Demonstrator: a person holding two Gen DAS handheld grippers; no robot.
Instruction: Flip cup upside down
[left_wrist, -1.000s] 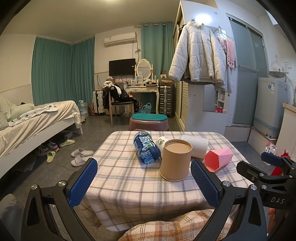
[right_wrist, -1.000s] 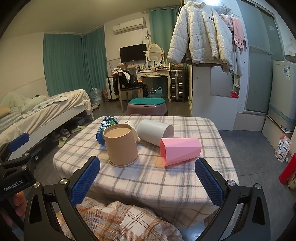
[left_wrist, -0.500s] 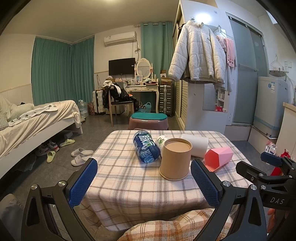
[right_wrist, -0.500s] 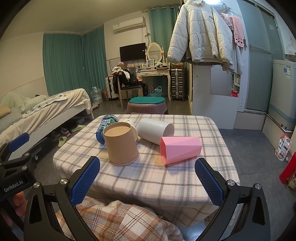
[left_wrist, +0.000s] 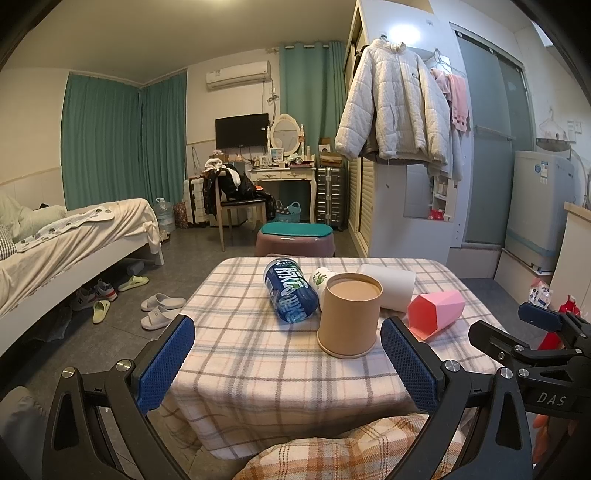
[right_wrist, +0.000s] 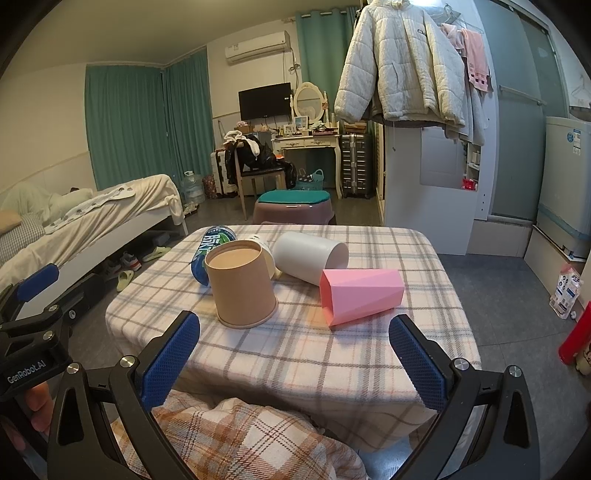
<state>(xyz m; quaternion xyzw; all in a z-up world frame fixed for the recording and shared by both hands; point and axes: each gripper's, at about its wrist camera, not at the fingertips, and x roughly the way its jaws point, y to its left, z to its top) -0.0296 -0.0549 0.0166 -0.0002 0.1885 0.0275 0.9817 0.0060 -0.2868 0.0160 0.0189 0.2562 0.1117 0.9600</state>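
Observation:
A brown paper cup (left_wrist: 349, 319) stands upside down, wide rim on the checked tablecloth (left_wrist: 258, 354); it also shows in the right wrist view (right_wrist: 242, 282). A pink faceted cup (left_wrist: 436, 308) (right_wrist: 360, 295), a white cup (left_wrist: 393, 290) (right_wrist: 308, 256) and a blue printed cup (left_wrist: 291, 295) (right_wrist: 210, 245) lie on their sides around it. A small white cup with green print (left_wrist: 321, 278) is half hidden behind the brown cup. My left gripper (left_wrist: 288, 363) is open and empty at the table's near edge. My right gripper (right_wrist: 295, 363) is open and empty, also at the near edge.
The small table stands in a bedroom with a bed (left_wrist: 74, 236) on the left, a purple stool (left_wrist: 295, 240) beyond it and a wardrobe (left_wrist: 402, 206) at the right. A plaid-clad knee (right_wrist: 240, 443) sits below the grippers. Slippers (left_wrist: 159, 308) lie on the floor.

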